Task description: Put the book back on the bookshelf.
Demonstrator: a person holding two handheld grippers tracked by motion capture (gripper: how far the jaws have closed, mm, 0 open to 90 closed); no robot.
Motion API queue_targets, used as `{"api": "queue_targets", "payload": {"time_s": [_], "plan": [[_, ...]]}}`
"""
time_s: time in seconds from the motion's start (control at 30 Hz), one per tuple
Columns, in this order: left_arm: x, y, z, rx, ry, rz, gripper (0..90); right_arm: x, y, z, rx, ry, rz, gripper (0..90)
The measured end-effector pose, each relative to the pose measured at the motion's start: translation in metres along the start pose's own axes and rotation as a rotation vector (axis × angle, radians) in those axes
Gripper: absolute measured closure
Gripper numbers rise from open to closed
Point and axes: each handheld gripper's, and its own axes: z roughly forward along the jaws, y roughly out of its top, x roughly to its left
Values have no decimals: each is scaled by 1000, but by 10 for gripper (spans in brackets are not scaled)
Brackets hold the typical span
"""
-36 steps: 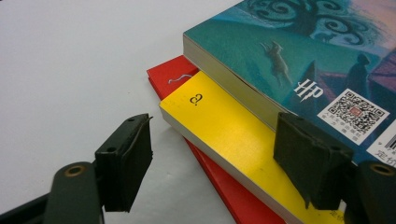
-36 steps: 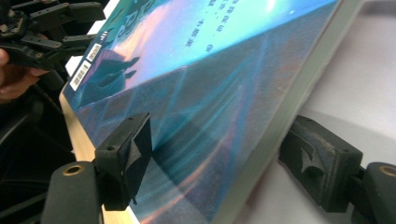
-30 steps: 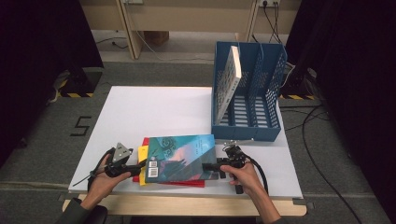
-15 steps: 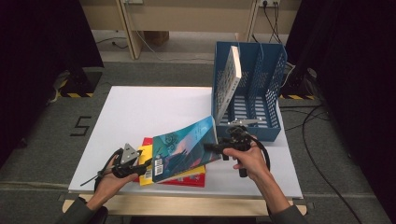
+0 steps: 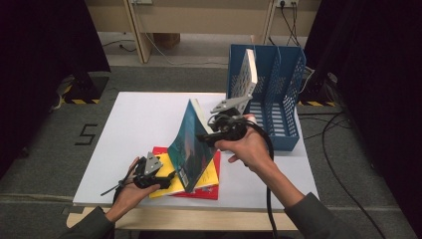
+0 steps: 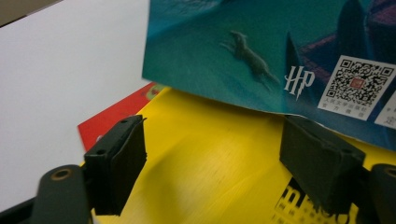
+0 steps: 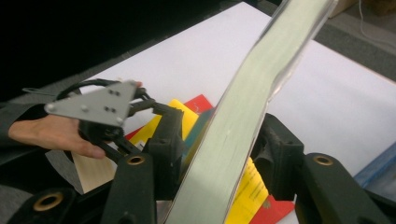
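Observation:
A teal book (image 5: 186,144) stands tilted up on its lower edge, which rests on a yellow book (image 5: 211,172) lying on a red book (image 5: 204,193). My right gripper (image 5: 204,138) is shut on the teal book's upper right part. Its jaws have just been closing on the pale page edge (image 7: 233,126), one on each side. My left gripper (image 5: 171,175) is low at the stack's left, and its jaws have just been opening. Its pads (image 6: 116,158) stand apart over the yellow cover (image 6: 210,140), with the teal book's bottom edge (image 6: 261,42) just beyond them.
A blue file rack (image 5: 283,84) stands at the white table's (image 5: 139,119) back right, with one book (image 5: 247,74) leaning in its left slot. Cables trail from both grippers toward the front edge.
The right gripper has risen and swung the teal book from flat on the stack to steeply tilted. The left gripper has slid in a little under the lifted cover.

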Motion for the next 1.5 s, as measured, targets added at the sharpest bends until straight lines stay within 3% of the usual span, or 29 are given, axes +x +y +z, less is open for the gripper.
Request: {"api": "queue_targets", "payload": {"time_s": [0.13, 0.3, 0.5, 0.6, 0.67, 0.9, 0.97, 1.07, 1.37, 1.5], "plan": [[0, 0, 2, 0, 0, -12, 154, 17, 15, 5, 27, 2, -71, 601], [4, -3, 0, 7, -26, -61, 143, 22, 21, 10, 42, 31, -64, 614], [9, -6, 1, 10, -57, -103, 138, 21, 27, 11, 75, 32, -58, 616], [18, -7, -1, -10, -4, -131, 175, 21, 30, 12, 91, 44, -49, 623], [23, -7, 0, -10, -2, -153, 161, 23, 33, 14, 108, 58, -49, 640], [20, -7, 1, -4, -11, -134, 161, 35, 53, 26, 164, 75, -75, 648], [20, -7, 1, -1, -11, -138, 159, 34, 60, 28, 177, 56, -90, 648], [21, -7, 2, -5, -8, -147, 159, 29, 68, 32, 200, 59, -59, 652], [25, -9, 2, 0, -11, -162, 160, 21, 83, 47, 285, 67, -44, 663], [25, -10, 2, -4, -7, -163, 154, 22, 85, 53, 326, 42, -64, 681]]}}
